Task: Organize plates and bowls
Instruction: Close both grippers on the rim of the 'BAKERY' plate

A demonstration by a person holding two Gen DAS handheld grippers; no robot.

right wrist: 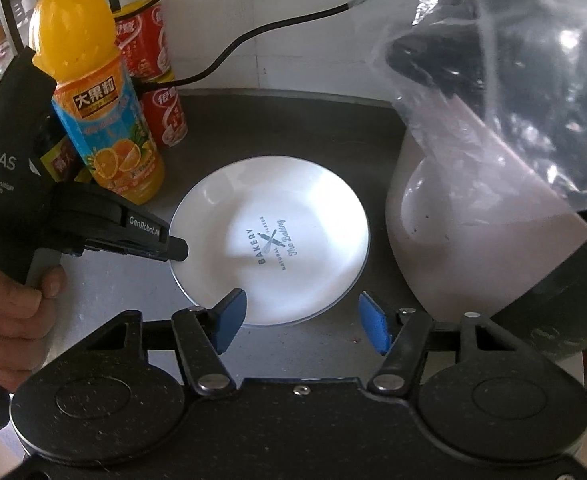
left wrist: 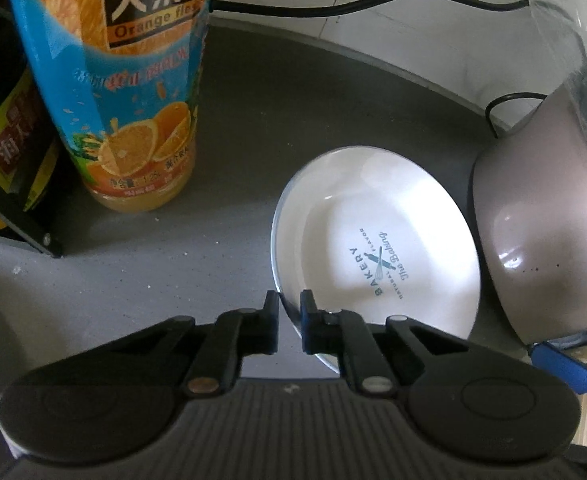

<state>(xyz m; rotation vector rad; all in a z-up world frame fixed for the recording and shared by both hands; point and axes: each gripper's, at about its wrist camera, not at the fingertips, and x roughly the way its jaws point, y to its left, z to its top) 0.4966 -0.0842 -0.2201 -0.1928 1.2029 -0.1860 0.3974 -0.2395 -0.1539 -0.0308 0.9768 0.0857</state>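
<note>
A white plate (left wrist: 377,240) printed "BAKERY" lies on the dark grey counter (left wrist: 253,128); it also shows in the right wrist view (right wrist: 271,240). My left gripper (left wrist: 290,312) is shut on the plate's near-left rim; it shows in the right wrist view (right wrist: 175,249) at the plate's left edge. My right gripper (right wrist: 301,320) is open and empty, its blue pads (right wrist: 231,316) on either side of the plate's near edge. A pale pink-grey bowl (left wrist: 541,232) stands right of the plate, also in the right wrist view (right wrist: 469,240).
An orange juice bottle (right wrist: 105,120) and red cans (right wrist: 161,80) stand at the back left. A dark bottle (left wrist: 5,120) is beside the juice. A clear plastic bag with something black (right wrist: 513,60) covers the bowl. A black cable (right wrist: 253,36) runs along the white wall.
</note>
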